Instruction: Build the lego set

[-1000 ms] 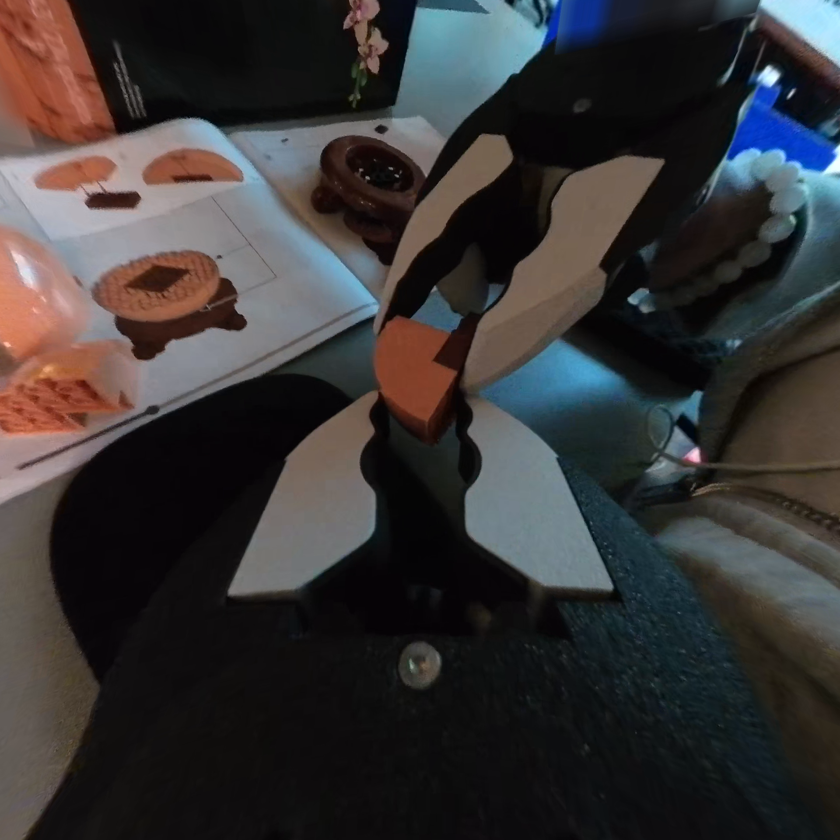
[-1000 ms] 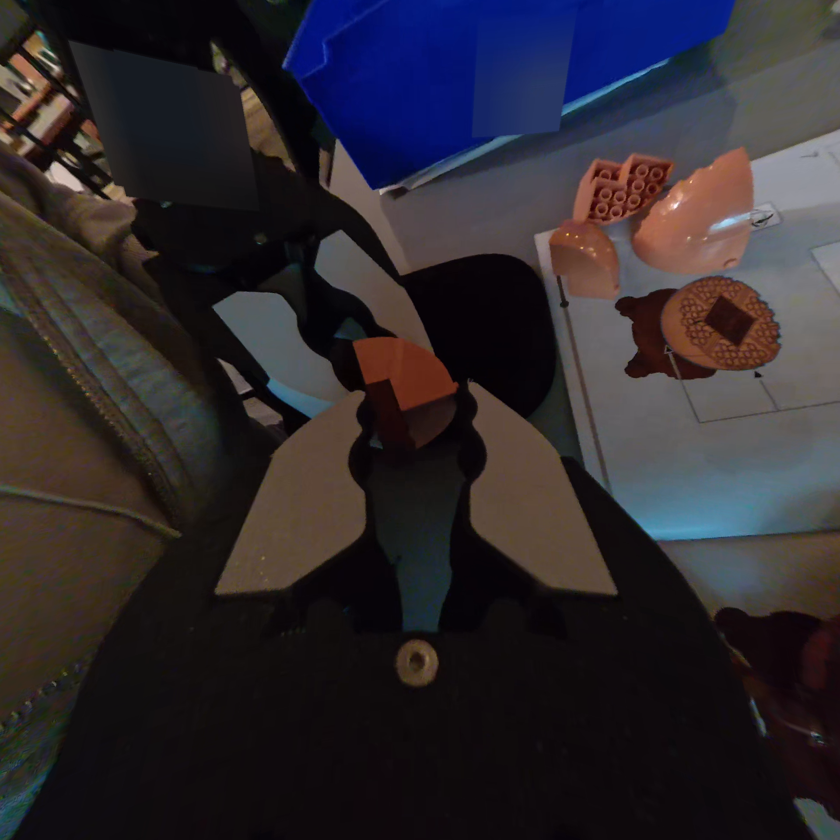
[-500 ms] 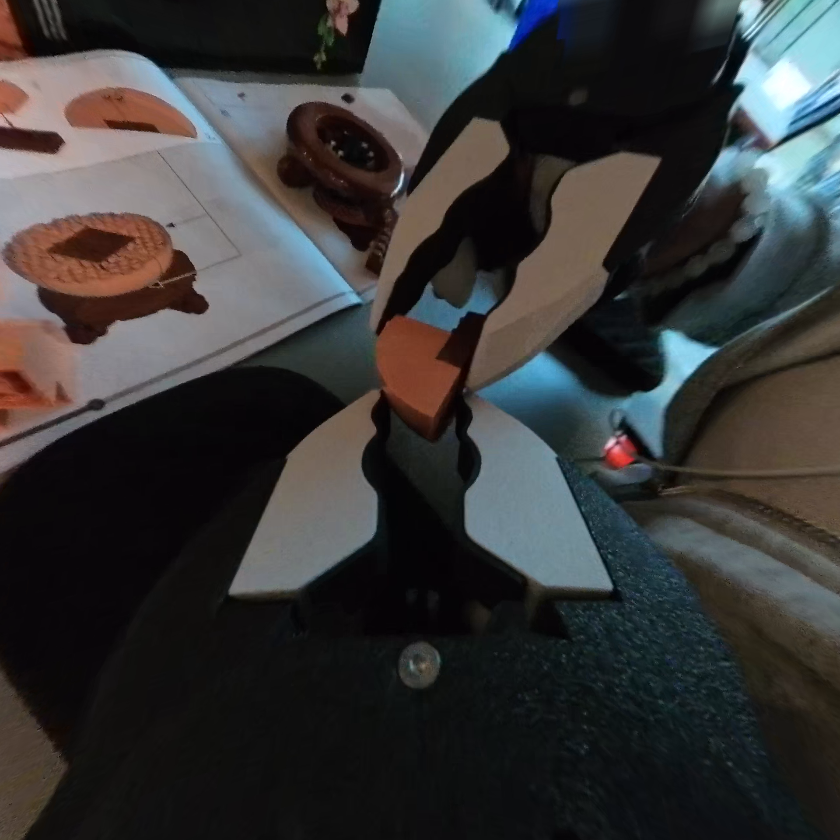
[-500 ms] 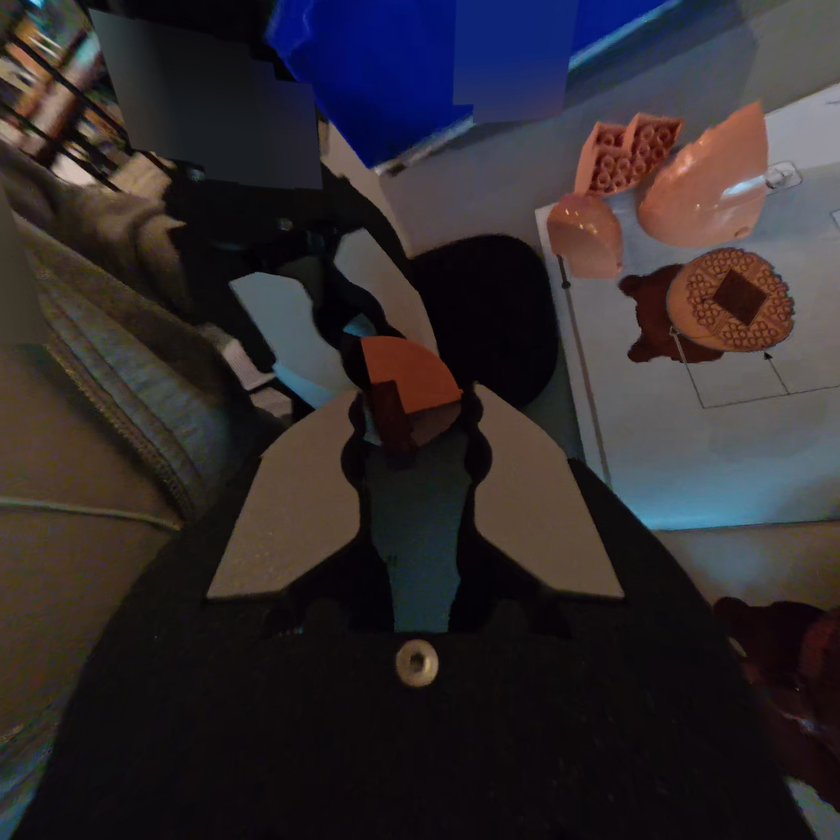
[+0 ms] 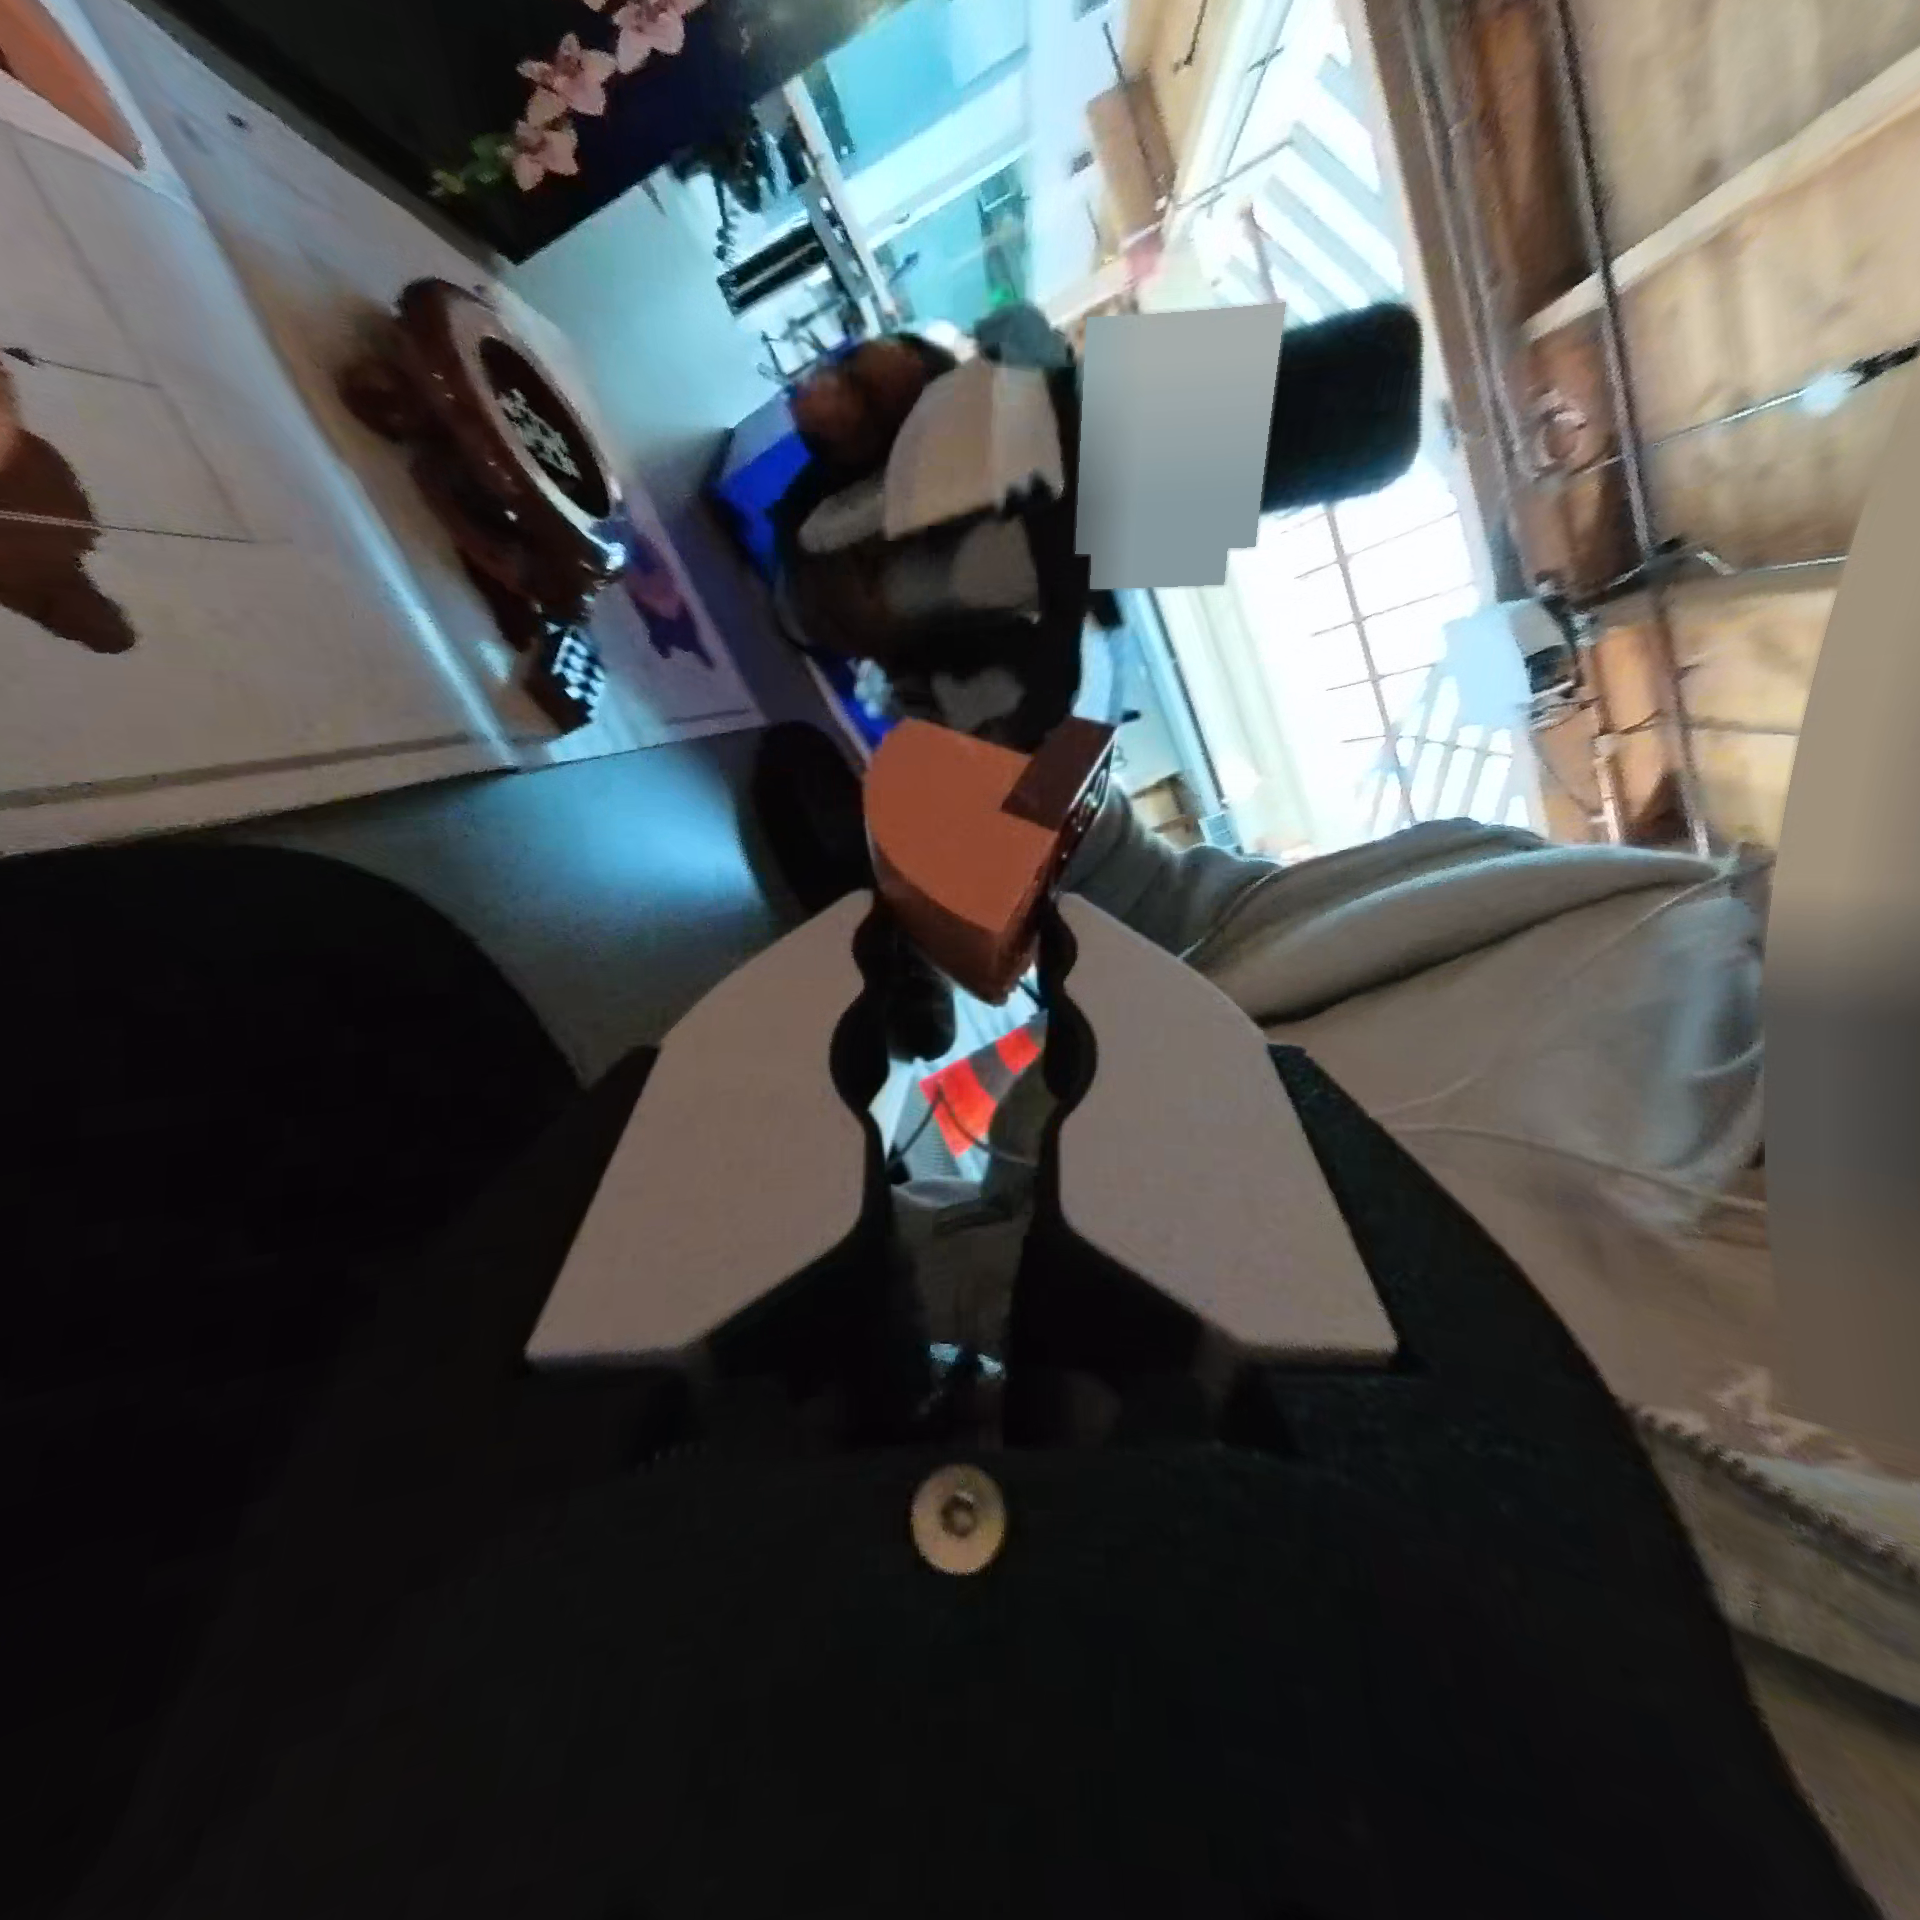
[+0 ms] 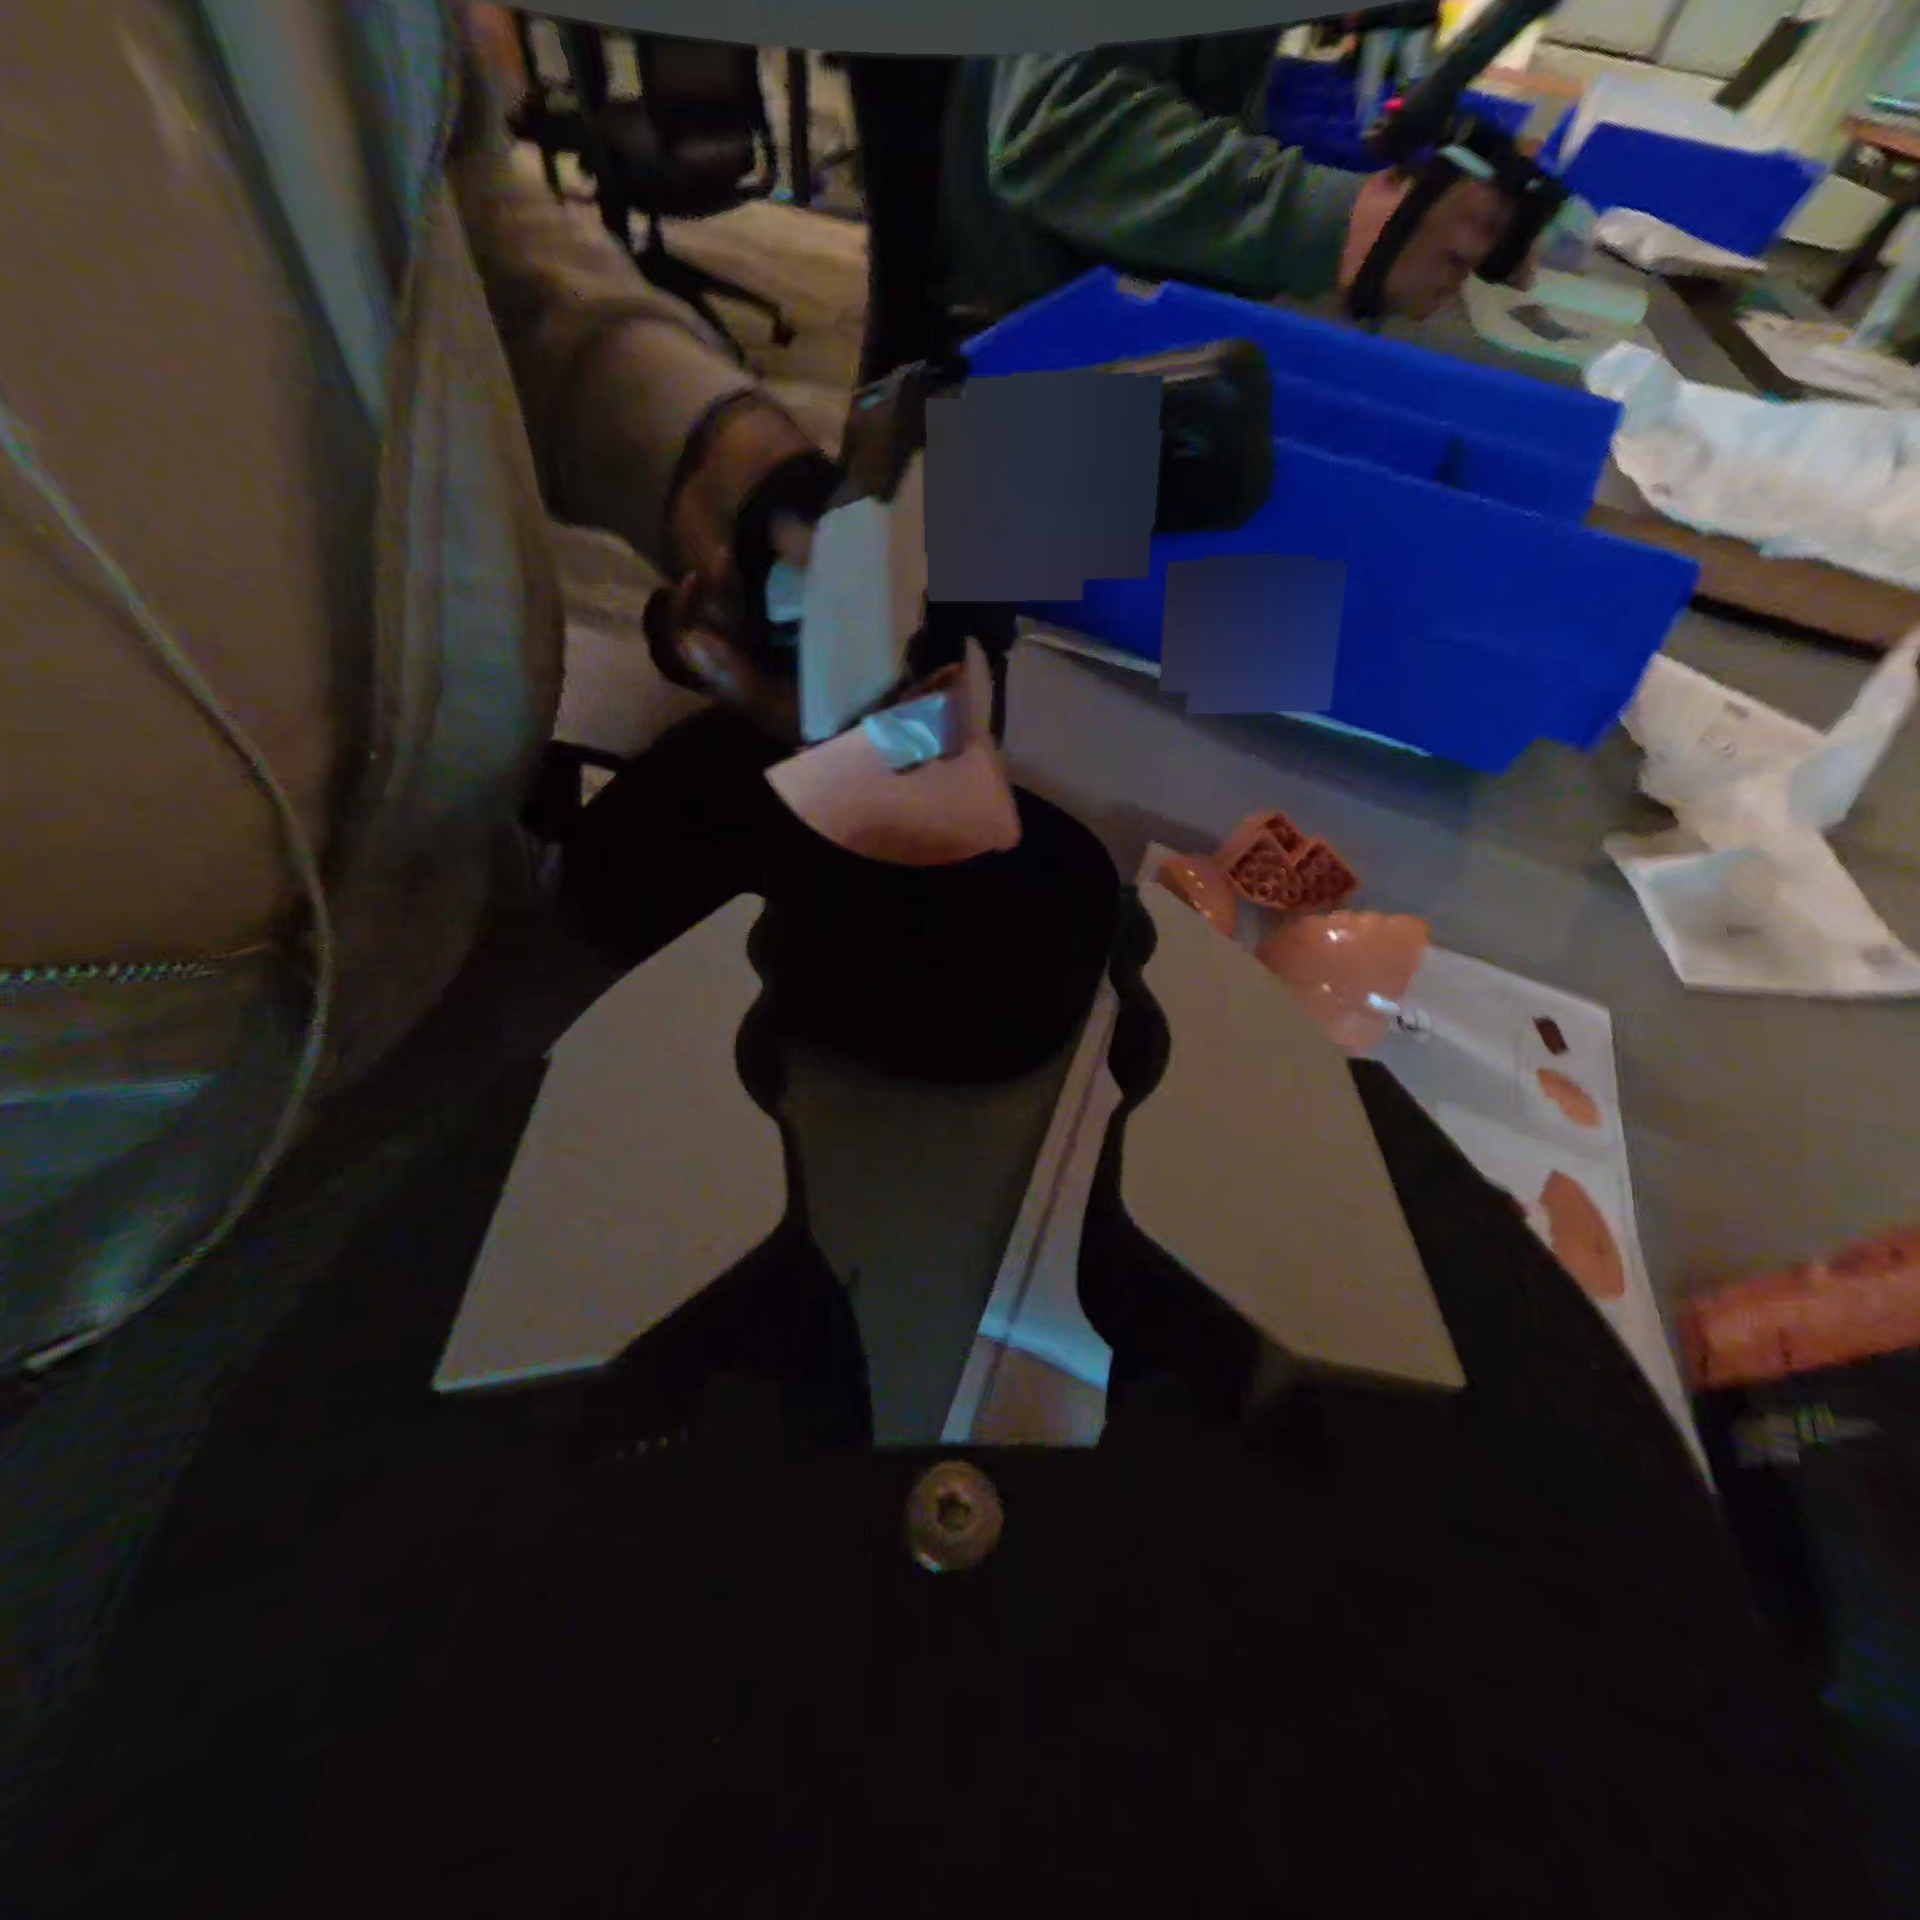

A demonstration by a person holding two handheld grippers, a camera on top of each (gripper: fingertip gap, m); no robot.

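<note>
My left gripper [image 5: 961, 914] is shut on an orange quarter-round brick piece [image 5: 951, 842] with a dark brown block [image 5: 1070, 774] on its corner, held in the air above the table edge. The same piece [image 6: 894, 816] shows in the right wrist view, at the tip of the left gripper [image 6: 862, 623]. My right gripper [image 6: 940, 925] is open wide and empty, a short way back from the piece and above a black round mat [image 6: 935, 966]. The right gripper also shows farther off in the left wrist view [image 5: 966, 488].
A brown ring-shaped build [image 5: 488, 488] sits on an open instruction booklet [image 5: 208, 416]. Orange studded bricks [image 6: 1288, 862] and peach dome pieces [image 6: 1340, 966] lie by the booklet. Blue bins [image 6: 1403, 540] stand behind. Another person [image 6: 1143, 177] works at the back. Across from one pair of fingers to the other is roughly 4 cm.
The right gripper's jaws opened, let go of the orange piece and drew back. The left gripper kept its hold on the piece and swung it away, so both views turned.
</note>
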